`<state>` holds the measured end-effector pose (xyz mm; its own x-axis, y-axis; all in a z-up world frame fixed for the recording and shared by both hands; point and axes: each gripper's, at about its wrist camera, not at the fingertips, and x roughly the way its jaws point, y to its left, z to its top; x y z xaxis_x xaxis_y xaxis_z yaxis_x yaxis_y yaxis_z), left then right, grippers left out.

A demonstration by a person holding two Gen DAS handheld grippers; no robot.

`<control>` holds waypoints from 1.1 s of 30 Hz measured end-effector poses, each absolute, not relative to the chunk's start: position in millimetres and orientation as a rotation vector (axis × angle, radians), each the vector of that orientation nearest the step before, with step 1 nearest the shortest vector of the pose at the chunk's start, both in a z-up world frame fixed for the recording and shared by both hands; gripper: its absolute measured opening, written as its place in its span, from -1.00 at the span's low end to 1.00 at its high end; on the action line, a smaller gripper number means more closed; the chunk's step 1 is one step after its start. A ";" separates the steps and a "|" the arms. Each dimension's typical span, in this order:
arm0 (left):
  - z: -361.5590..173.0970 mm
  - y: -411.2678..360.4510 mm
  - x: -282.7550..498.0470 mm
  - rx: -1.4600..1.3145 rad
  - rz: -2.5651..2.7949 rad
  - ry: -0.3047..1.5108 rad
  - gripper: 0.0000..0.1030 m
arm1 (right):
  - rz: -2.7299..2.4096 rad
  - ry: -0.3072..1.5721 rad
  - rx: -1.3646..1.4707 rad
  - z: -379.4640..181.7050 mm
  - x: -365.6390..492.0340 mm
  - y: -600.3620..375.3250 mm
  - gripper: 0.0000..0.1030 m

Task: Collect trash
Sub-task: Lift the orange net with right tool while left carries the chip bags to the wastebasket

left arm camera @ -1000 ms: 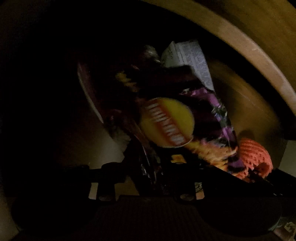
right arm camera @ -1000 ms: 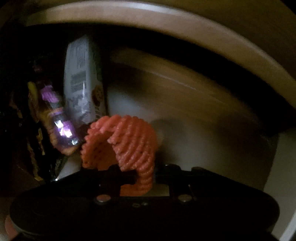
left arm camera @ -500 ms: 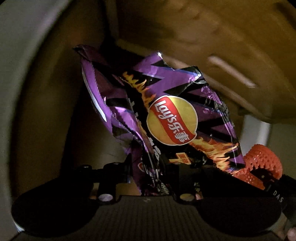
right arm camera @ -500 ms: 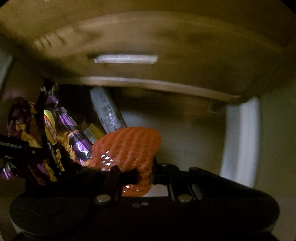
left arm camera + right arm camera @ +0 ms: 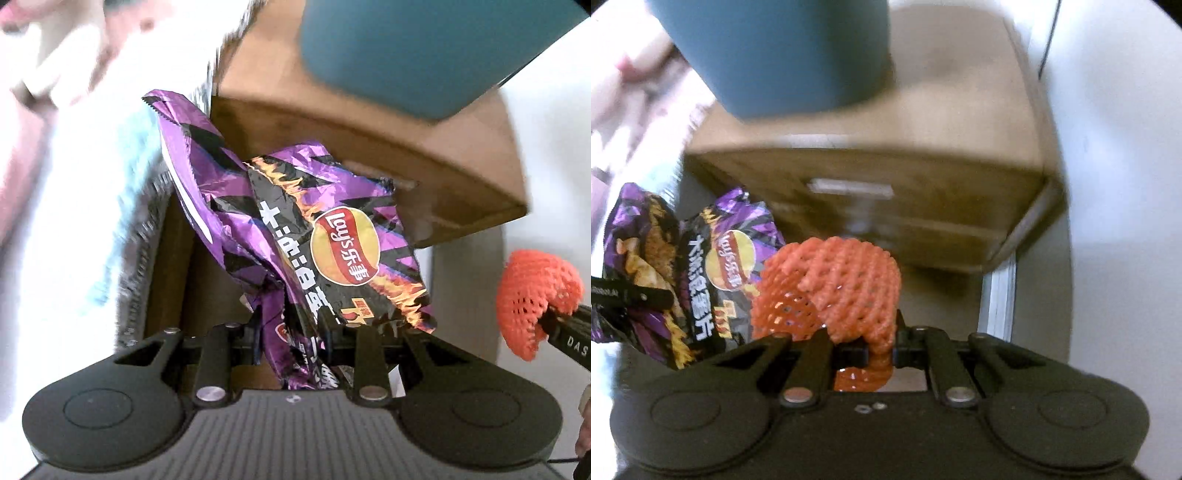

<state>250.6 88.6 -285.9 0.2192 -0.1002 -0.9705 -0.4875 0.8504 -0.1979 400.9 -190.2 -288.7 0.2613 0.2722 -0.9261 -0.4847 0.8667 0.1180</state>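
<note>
Left wrist view: the left gripper (image 5: 291, 332) is clenched on a crumpled purple chip bag (image 5: 332, 236). Right gripper (image 5: 881, 347) grasps an orange foam net (image 5: 842, 288), above a wooden cabinet (image 5: 905, 206).

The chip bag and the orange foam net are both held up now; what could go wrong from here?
1. The left gripper pinches the chip bag only at its crumpled lower end, so the bag may slip out.
2. The right gripper holds the foam net by a thin edge, which may tear or pull free.
3. The blue bin sits on the wooden cabinet; a bump might tip it.
</note>
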 end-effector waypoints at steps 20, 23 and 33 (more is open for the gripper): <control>-16.6 134.6 243.3 -0.365 0.126 0.936 -0.44 | 0.578 0.856 -0.176 9.3 392.2 -152.9 -0.81; 4.0 135.4 253.7 -0.319 0.115 0.889 -0.44 | 0.572 0.819 -0.172 27.1 395.8 -143.0 -0.81; 38.6 136.9 325.6 -0.161 0.137 0.834 -0.44 | 0.586 0.756 -0.178 47.9 436.2 -107.5 -0.81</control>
<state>325.6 136.9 38.6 0.6642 0.0575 -0.7454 -0.1837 0.9790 -0.0881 436.2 -107.5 47.9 0.5774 0.4353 -0.6908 -0.5597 0.8270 0.0533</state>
